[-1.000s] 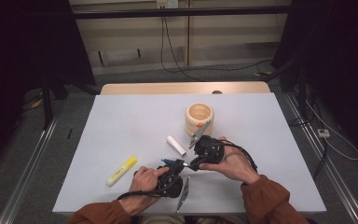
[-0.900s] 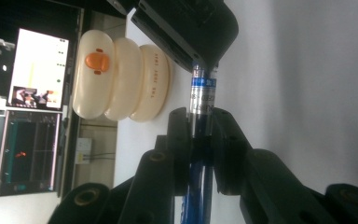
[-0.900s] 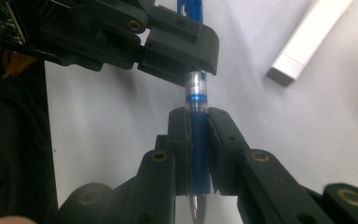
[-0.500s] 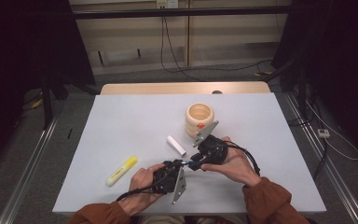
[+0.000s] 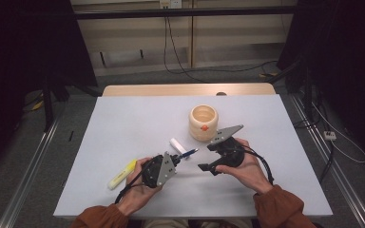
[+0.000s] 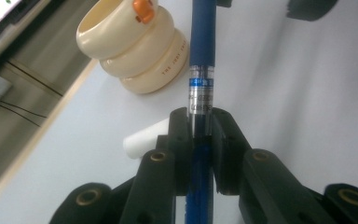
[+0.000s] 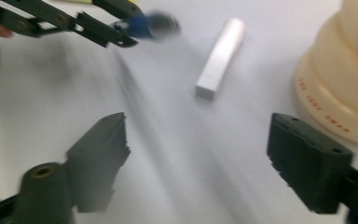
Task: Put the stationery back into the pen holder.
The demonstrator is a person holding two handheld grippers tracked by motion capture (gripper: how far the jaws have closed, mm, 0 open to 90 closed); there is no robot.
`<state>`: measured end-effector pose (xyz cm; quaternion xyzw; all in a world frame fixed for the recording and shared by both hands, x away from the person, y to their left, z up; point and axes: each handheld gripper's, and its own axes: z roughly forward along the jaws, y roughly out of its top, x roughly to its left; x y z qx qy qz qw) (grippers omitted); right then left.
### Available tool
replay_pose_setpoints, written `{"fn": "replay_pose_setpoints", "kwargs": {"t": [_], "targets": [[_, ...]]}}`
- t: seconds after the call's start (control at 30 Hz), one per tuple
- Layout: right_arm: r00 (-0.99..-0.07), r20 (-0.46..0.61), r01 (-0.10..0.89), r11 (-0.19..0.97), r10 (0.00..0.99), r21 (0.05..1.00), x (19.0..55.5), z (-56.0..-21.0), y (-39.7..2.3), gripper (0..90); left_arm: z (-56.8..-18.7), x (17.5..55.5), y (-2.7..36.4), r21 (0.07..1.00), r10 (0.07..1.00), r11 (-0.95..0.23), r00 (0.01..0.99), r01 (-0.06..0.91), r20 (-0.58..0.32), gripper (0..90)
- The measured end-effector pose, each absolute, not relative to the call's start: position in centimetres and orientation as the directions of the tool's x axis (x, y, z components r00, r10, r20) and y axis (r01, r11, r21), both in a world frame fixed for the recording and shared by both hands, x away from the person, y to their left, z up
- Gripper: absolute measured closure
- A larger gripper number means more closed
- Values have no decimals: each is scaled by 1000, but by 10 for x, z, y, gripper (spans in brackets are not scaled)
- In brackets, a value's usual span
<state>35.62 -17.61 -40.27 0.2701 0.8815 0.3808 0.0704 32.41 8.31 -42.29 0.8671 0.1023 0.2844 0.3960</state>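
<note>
A: Which step is this?
B: A handover seems done: the left gripper [image 6: 200, 154] clamps the blue pen [image 6: 201, 56] between its jaws; the right gripper [image 7: 198, 158], jaws just opened wide, holds nothing.
A: Next?
B: Probably carrying the pen to the cream cup [image 6: 135, 46] ahead, left of the jaws.

the cap [image 5: 175, 144] lies on the table [image 5: 123, 128] just left-front of the cup [image 5: 203, 122]; the highlighter [image 5: 121, 174] lies far left-front of the cup.

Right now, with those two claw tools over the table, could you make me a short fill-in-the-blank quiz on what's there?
1. The left gripper is shut on a blue ____.
2. The right gripper has its jaws ____, nothing between them.
3. The yellow highlighter lies on the ____ table.
4. The cream holder bears an ____ knob.

Missing words: pen; open; white; orange
</note>
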Motion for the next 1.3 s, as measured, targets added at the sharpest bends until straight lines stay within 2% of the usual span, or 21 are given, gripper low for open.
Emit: {"fn": "replay_pose_setpoints", "kwargs": {"t": [0.07, 0.23, 0.37, 0.47, 0.57, 0.67, 0.73, 0.8, 0.87, 1.07, 1.3], "targets": [[-815, 49, 430, 546, 577, 720, 355, -403, -180, 120, -421, 327, 87, 778, 428, -628, 831, -9, 355, 799], [-752, 76, 457, 435, 654, 776, 354, -407, -201, 98, -420, 334, 96, 847, 476, -522, 857, 96, 196, 798], [-695, 38, 470, 413, 718, 780, 350, -412, -212, 98, -420, 338, 101, 878, 489, -450, 868, 165, 88, 798], [-663, 20, 462, 388, 748, 797, 344, -419, -219, 84, -420, 341, 105, 884, 497, -422, 867, 202, 39, 798], [-639, 64, 471, 325, 767, 820, 340, -421, -229, 98, -419, 342, 108, 892, 507, -391, 862, 227, 2, 798], [-602, 64, 459, 280, 796, 843, 335, -422, -238, 97, -416, 341, 111, 897, 511, -373, 859, 236, -14, 798], [-574, 59, 442, 249, 817, 862, 331, -423, -243, 93, -414, 341, 111, 900, 515, -379, 857, 218, 9, 798], [-559, 63, 430, 224, 827, 874, 327, -424, -248, 93, -411, 343, 112, 905, 508, -358, 861, 229, -17, 798], [-553, 62, 428, 220, 831, 876, 323, -426, -252, 93, -406, 345, 111, 906, 513, -363, 858, 216, 1, 798], [-522, 47, 387, 187, 852, 903, 309, -428, -264, 80, -389, 352, 116, 921, 546, -315, 838, 230, -22, 798], [-487, 49, 396, 171, 872, 902, 295, -434, -271, 81, -378, 363, 119, 930, 566, -277, 823, 242, -46, 798]]}}
